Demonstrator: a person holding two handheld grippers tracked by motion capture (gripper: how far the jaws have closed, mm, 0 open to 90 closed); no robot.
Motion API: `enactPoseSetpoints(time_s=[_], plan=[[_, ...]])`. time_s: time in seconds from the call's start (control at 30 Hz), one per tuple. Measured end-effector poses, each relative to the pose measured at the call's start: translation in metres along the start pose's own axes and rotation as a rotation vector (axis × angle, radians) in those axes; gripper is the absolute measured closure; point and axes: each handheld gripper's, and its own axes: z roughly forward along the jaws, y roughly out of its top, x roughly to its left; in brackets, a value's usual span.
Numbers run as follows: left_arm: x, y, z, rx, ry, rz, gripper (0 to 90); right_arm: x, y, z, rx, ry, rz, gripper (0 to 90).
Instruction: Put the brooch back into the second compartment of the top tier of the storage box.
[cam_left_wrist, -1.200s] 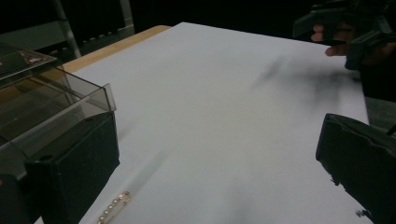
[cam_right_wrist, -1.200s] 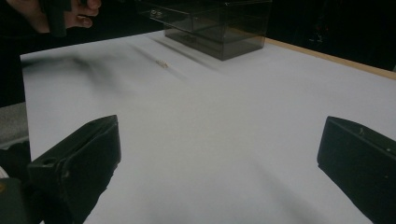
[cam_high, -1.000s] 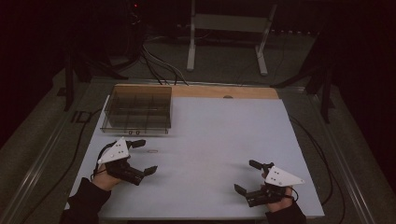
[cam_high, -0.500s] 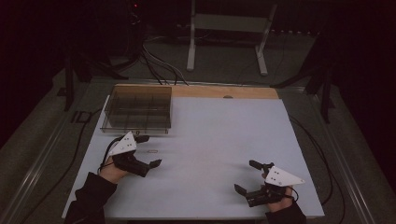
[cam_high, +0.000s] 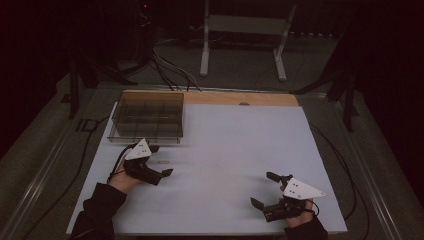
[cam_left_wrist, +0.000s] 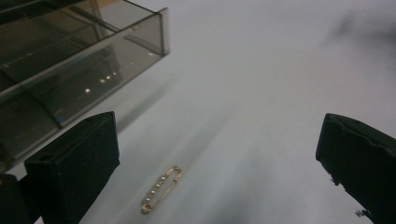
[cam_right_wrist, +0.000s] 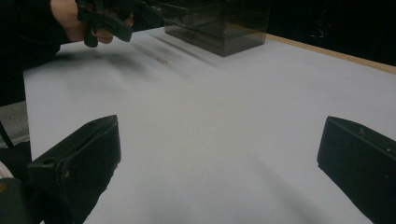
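Observation:
A small gold safety pin (cam_left_wrist: 161, 189) lies flat on the white table (cam_high: 230, 150), also faint in the high view as the pin (cam_high: 163, 162). My left gripper (cam_high: 161, 161) hovers over it, open, jaws wide on either side of the pin. A smoked clear organiser box (cam_high: 147, 117) with compartments stands just beyond, at the table's back left; its corner (cam_left_wrist: 70, 60) is close in the left gripper view. My right gripper (cam_high: 263, 189) rests open near the front right, nothing between its jaws. In the right gripper view I see the left gripper (cam_right_wrist: 112, 18), the pin (cam_right_wrist: 162, 60) and the box (cam_right_wrist: 219, 23) far off.
A wooden strip (cam_high: 240, 98) runs along the table's far edge. Cables (cam_high: 170, 65) and a metal stand (cam_high: 240, 35) sit on the dark floor behind. A wide bare stretch of table lies between the two grippers.
My left gripper has moved forward and to the right, towards the box and over the safety pin. The right gripper has stayed put.

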Motion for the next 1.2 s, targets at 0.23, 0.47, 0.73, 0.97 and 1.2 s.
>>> enactPoseSetpoints(time_s=[0.23,0.47,0.73,0.97,1.2], plan=[[0.006,-0.001,0.001,0.042,0.021,-0.028,4.9,0.0,0.0,0.0,0.003,-0.001,-0.002,0.0],[0.007,-0.003,0.006,0.099,0.078,-0.032,16.4,0.0,0.0,0.001,0.006,0.002,-0.002,0.0],[0.016,-0.007,0.011,0.142,0.094,-0.071,31.9,0.0,-0.001,0.002,0.011,0.005,0.003,0.0],[0.021,-0.009,0.017,0.183,0.09,-0.079,50.0,0.0,-0.001,0.002,0.015,0.004,0.001,0.0],[0.022,-0.008,0.023,0.203,0.074,-0.056,58.3,0.0,-0.001,0.002,0.019,0.006,-0.002,0.0]])
